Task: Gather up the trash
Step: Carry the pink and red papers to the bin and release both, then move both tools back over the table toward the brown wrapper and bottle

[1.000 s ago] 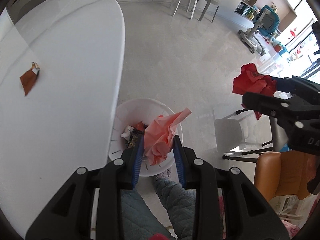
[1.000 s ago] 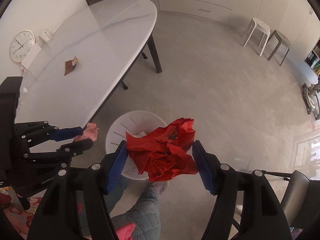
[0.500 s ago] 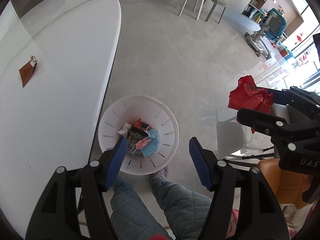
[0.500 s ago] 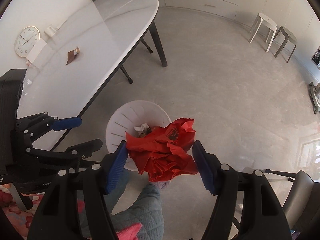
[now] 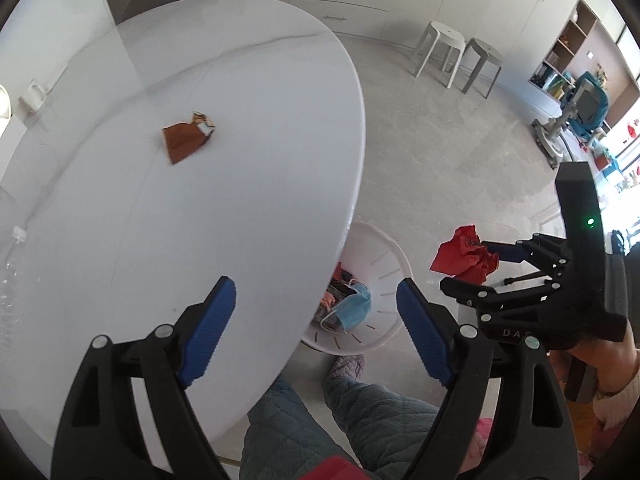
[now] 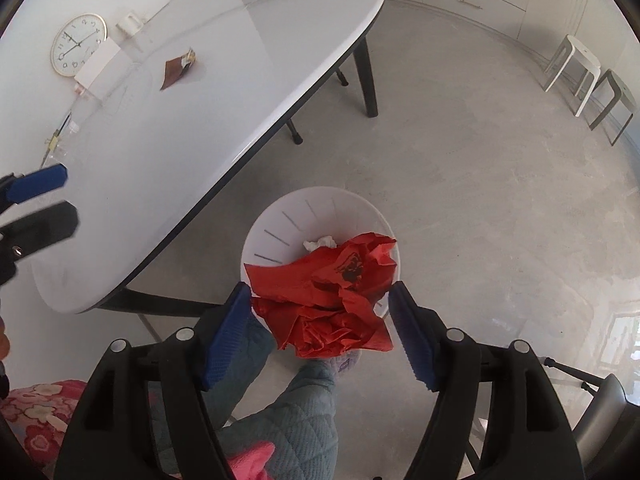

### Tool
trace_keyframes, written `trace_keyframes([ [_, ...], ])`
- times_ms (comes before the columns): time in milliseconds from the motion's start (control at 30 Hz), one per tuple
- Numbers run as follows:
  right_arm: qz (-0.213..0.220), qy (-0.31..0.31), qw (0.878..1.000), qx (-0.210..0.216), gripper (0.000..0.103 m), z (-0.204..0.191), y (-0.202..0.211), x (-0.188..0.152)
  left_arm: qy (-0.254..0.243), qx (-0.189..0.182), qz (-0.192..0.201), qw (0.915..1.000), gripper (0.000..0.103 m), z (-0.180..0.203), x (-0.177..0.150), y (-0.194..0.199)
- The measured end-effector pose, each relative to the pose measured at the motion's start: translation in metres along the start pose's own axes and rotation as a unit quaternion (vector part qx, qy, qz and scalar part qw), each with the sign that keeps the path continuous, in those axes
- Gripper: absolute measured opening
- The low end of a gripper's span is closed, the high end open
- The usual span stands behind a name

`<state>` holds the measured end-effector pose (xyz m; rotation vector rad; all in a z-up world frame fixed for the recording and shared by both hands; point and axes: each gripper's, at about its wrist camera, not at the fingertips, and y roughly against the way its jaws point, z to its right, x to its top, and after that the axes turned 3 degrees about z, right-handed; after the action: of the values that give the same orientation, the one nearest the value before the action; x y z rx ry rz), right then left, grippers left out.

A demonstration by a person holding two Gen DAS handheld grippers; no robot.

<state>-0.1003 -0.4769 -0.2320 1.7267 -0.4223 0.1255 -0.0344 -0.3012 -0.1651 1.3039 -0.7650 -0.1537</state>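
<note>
Holding crumpled red paper (image 6: 326,304) above the part-filled white bin (image 6: 280,220), right gripper (image 6: 320,326) clamps it; left gripper (image 5: 316,320) gapes empty, brown wrapper (image 5: 186,142) remaining on the table (image 5: 260,200).

The left tool (image 5: 316,332), emptied of pink paper, swung over the table (image 5: 240,184).

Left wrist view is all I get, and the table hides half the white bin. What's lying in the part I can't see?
Observer: A crumpled white tissue lies inside the bin.
Operator: And the red paper, is it lined up with the bin?
Observer: In the right wrist view, the red paper, held between the right gripper fingers, overlaps the bin's near side.
Operator: What holds the table up?
Observer: Dark legs under the white table.
</note>
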Motion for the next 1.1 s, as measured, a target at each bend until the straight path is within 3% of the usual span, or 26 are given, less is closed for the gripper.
trace_keyframes([
  [33, -0.011, 0.005, 1.0, -0.001, 0.085, -0.005, -0.006, 0.001, 0.006, 0.004, 0.001, 1.0, 0.08, -0.005, -0.002, 0.003],
  [233, -0.023, 0.027, 0.999, -0.009, 0.095, -0.026, -0.015, 0.007, 0.05, 0.02, 0.004, 0.9985, 0.082, -0.044, -0.01, 0.013],
  [567, 0.008, 0.039, 0.999, 0.003, 0.096, -0.06, 0.008, 0.046, 0.097, 0.049, 0.019, 0.9939, 0.082, -0.108, -0.007, 0.032],
  [700, 0.013, 0.065, 0.998, 0.022, 0.098, -0.093, 0.011, 0.066, 0.125, 0.084, 0.033, 0.988, 0.09, -0.154, -0.017, 0.05],
  [833, 0.025, 0.103, 0.994, 0.006, 0.099, -0.137, 0.004, 0.094, 0.139, 0.108, 0.036, 0.9837, 0.091, -0.211, -0.03, 0.061],
  [1100, 0.061, 0.016, 0.998, 0.002, 0.099, -0.183, -0.031, 0.159, 0.109, 0.101, 0.042, 0.988, 0.091, -0.303, -0.03, 0.066],
])
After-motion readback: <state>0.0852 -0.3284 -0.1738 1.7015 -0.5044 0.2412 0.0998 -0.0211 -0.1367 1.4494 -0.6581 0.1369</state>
